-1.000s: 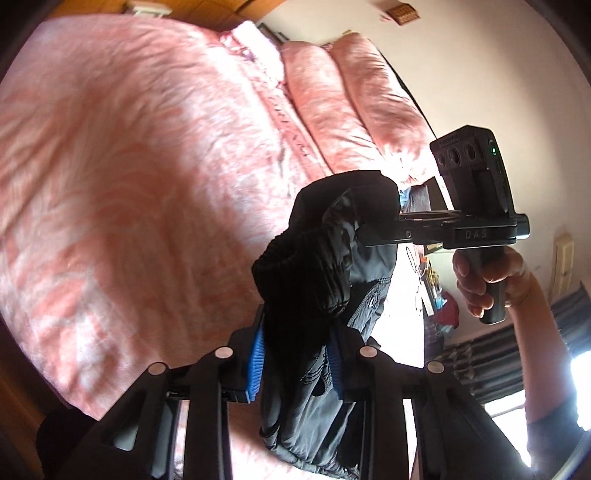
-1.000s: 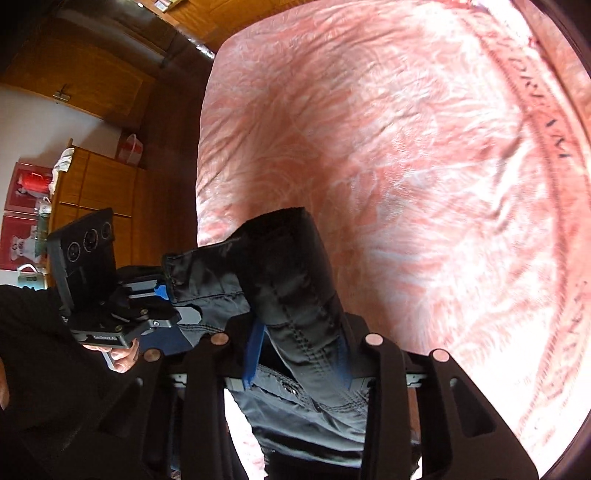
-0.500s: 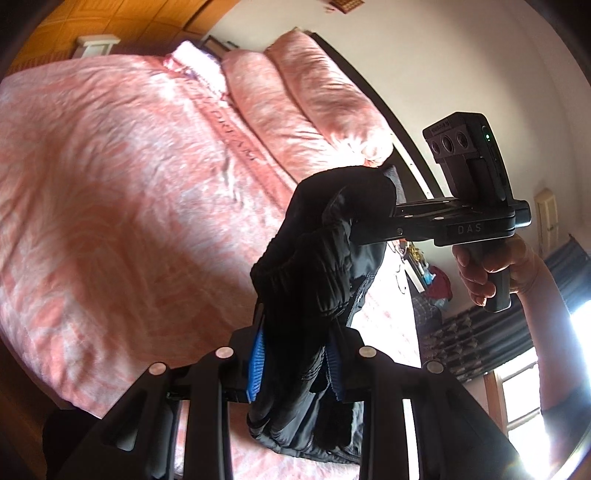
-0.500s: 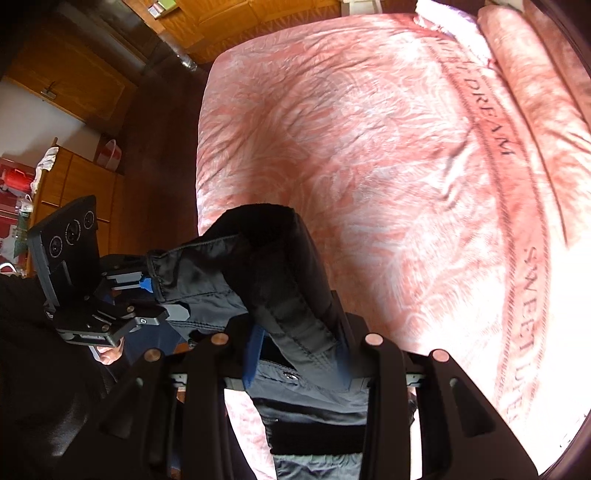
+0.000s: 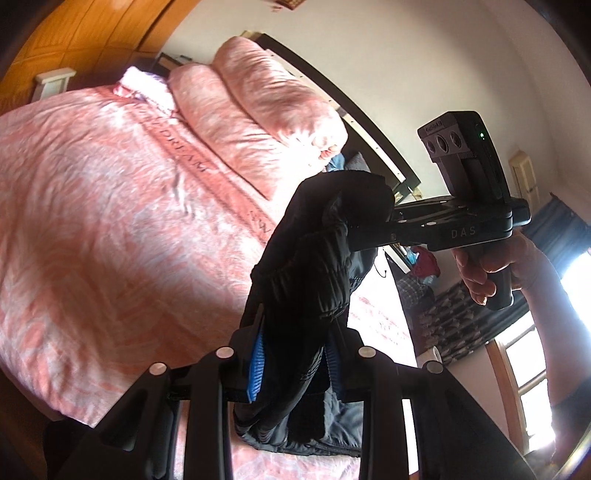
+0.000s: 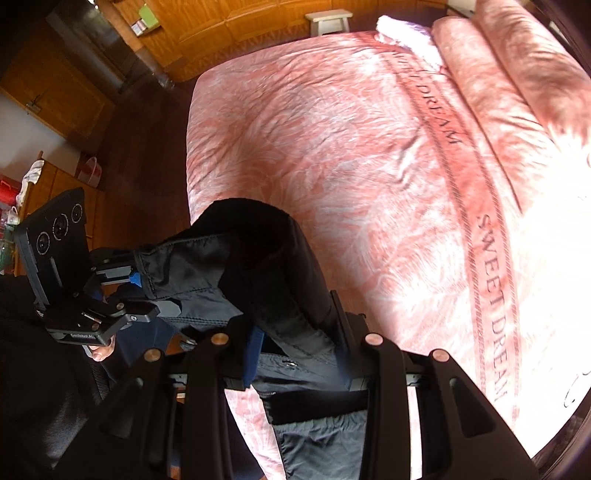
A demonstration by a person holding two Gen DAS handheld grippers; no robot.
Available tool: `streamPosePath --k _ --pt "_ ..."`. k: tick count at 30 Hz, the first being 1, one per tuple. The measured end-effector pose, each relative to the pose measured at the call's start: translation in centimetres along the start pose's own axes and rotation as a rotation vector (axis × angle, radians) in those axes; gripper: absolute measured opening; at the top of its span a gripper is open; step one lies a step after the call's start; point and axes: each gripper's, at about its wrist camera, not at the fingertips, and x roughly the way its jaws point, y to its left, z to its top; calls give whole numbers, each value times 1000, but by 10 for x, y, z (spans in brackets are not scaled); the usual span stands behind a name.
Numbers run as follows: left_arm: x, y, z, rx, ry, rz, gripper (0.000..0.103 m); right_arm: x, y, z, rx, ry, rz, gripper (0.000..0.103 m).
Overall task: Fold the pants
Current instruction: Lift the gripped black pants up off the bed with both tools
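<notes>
Both hand-held grippers, L (image 5: 295, 354) & R (image 6: 299, 350), clamp black padded fabric pants (image 5: 314, 266) above pink patterned bed (image 5: 110, 221); next: lay flat.

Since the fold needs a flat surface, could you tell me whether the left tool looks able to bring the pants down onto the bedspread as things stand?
Probably yes: the left tool is shut on the pants, and the pink bedspread beneath looks bare.

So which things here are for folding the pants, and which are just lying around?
For the job:
- black pants
- left gripper, shut on them
- right gripper, shut on them
- bed

Just lying around:
- pillows
- white stool
- wooden cabinet
</notes>
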Motion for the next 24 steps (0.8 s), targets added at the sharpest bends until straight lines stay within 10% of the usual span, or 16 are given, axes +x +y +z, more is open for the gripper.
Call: streamPosePath --k 24 --pt "20 -117 -27 225 60 -85 28 -61 -12 -105 83 -112 -122 32"
